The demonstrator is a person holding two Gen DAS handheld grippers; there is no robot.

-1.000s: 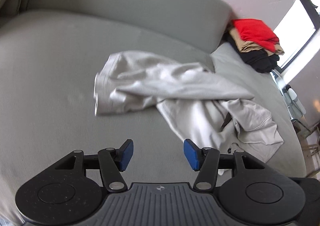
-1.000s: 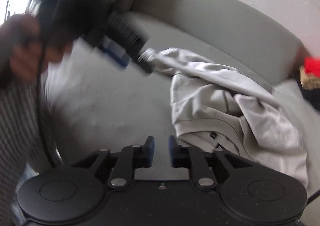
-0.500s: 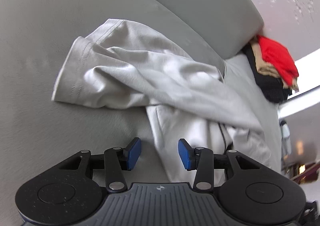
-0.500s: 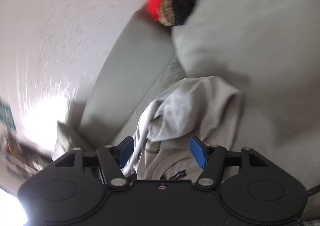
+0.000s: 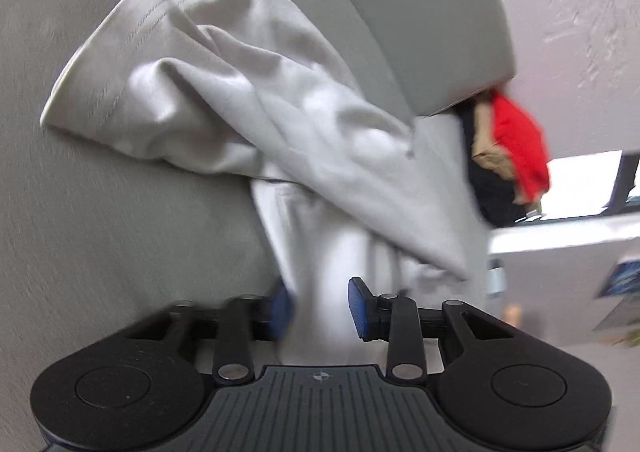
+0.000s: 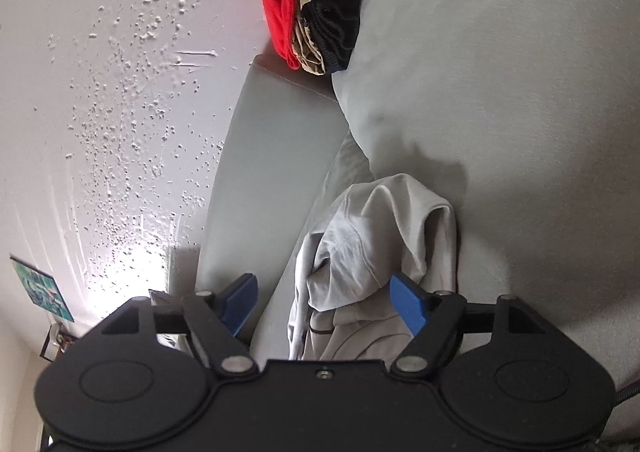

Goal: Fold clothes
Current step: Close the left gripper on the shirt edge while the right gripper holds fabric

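Item: light grey garment (image 5: 256, 107), apparently a T-shirt with a stitched hem. Location: crumpled on the grey sofa seat (image 5: 92, 211), close to the backrest (image 5: 400, 11). Condition: unfolded, twisted on itself, one part lying over another, no clean edge laid out; in the right wrist view the same garment (image 6: 376, 244) is bunched where seat meets cushion.

Left hand-held gripper (image 5: 318, 312): jaws have just been closing, with a run of the cloth between the blue pads; blur hides whether the pads press yet, so a grip cannot be confirmed.

Right hand-held gripper (image 6: 324, 304): jaws have just been opening and stand wide, straddling a fold of the cloth without pinching it; released.

Progress, as a judgement: this garment is at the pick-up stage. Spreading flat and every fold are still to be done.

Nearby: a stack of clothes, red (image 5: 516, 143) on tan on black, sits at the far end of the sofa against the wall (image 6: 120, 91), probably finished pieces.
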